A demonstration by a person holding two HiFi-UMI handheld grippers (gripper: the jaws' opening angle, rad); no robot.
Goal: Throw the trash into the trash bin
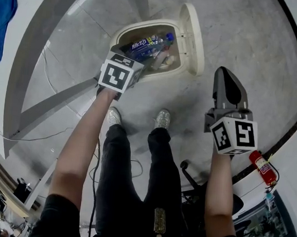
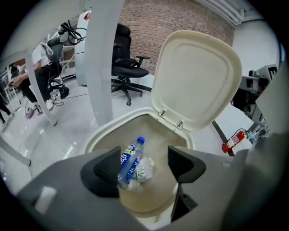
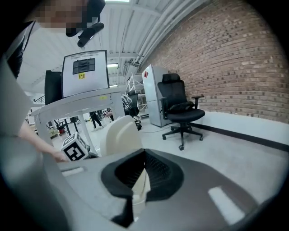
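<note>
We judge the throw done: clear blue-capped plastic bottle (image 2: 130, 164) inside cream bin (image 2: 93, 140), left gripper (image 2: 144, 167) above it agape, right gripper (image 3: 142, 173) closed, both empty.

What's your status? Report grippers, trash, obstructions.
Left gripper open above the bin, empty. Right gripper shut, off to the side. Bottle lies inside the bin, lid up. Nothing in the way.

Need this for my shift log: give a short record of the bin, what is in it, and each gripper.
Bin: lid up
Contents: blue-capped bottle, crumpled wrappers
Left gripper: over the bin, pointing down into it, jaws apart, holding nothing
Right gripper: off to the side of the bin, jaws together, empty
</note>
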